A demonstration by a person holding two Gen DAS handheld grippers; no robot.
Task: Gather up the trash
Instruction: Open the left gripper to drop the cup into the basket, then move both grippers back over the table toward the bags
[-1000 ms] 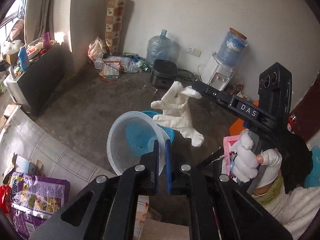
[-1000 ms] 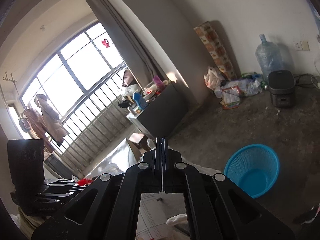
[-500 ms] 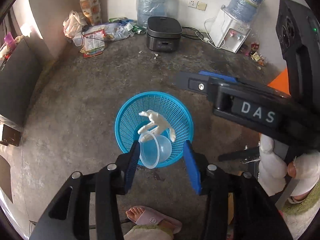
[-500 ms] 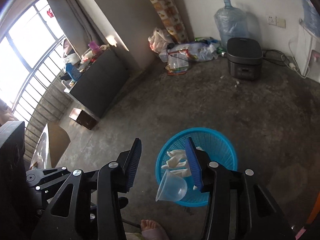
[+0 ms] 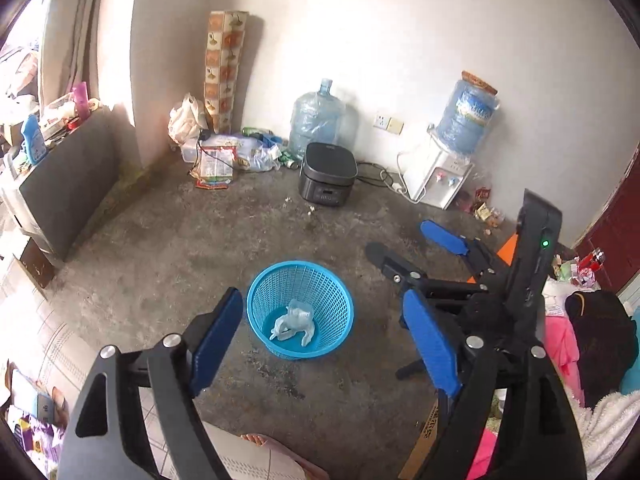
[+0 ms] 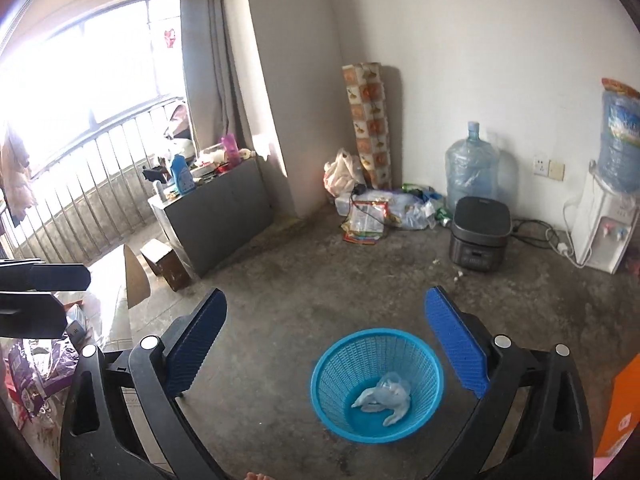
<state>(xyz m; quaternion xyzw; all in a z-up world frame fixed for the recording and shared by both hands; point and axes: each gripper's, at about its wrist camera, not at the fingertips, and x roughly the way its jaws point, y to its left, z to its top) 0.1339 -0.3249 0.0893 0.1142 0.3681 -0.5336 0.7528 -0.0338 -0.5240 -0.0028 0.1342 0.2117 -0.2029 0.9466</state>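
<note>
A round blue mesh basket (image 5: 300,308) stood upright on the bare concrete floor, holding a crumpled white glove (image 5: 290,326) and a clear plastic cup (image 6: 390,386) at its bottom.

One blue basket (image 5: 300,308), two water jugs (image 5: 318,122), one black cooker (image 5: 328,174).

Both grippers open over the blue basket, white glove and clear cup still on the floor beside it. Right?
Not quite. The white glove and clear cup lie inside the blue basket, not on the floor; the right wrist view shows it best. The left gripper and right gripper are opening, nothing between their jaws.
</note>
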